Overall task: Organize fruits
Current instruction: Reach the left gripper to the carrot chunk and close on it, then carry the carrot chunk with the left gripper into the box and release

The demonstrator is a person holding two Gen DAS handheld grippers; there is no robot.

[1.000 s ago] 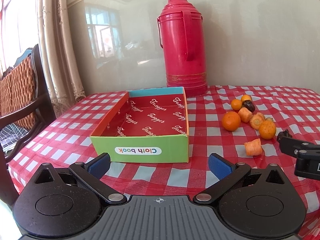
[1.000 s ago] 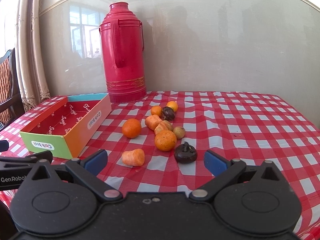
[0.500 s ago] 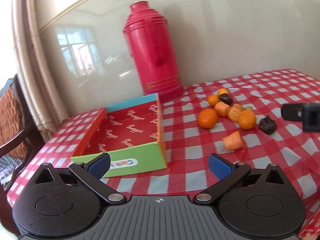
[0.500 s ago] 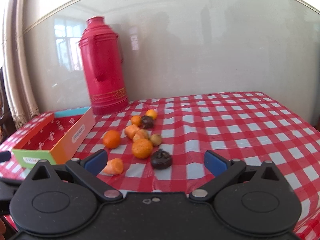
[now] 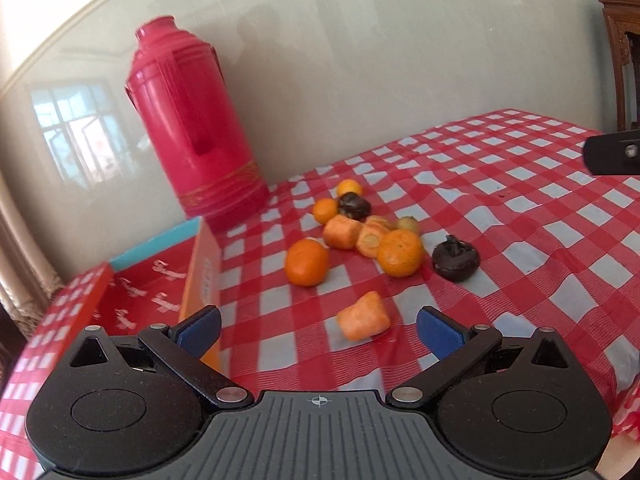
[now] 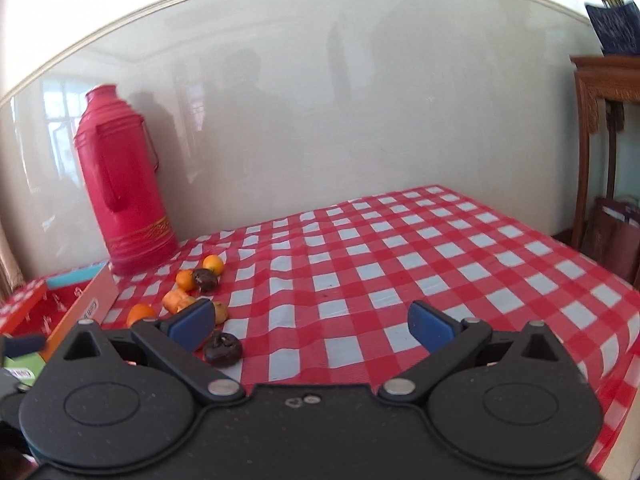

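Observation:
Several oranges, carrot chunks and dark mangosteens lie in a cluster on the red checked cloth. In the left wrist view a carrot chunk lies just ahead of my open, empty left gripper; an orange, a second orange and a mangosteen lie beyond. The open cardboard box with a red lining stands to the left. My right gripper is open and empty, with a mangosteen by its left finger and the box at far left.
A tall red thermos stands against the wall behind the box, and also shows in the right wrist view. A wooden stand is off the table's right side. The checked cloth stretches right of the fruit.
Both grippers have swung to the right. The fruit cluster now sits ahead of my left gripper and the box has slid to the left edge. Both grippers stay open.

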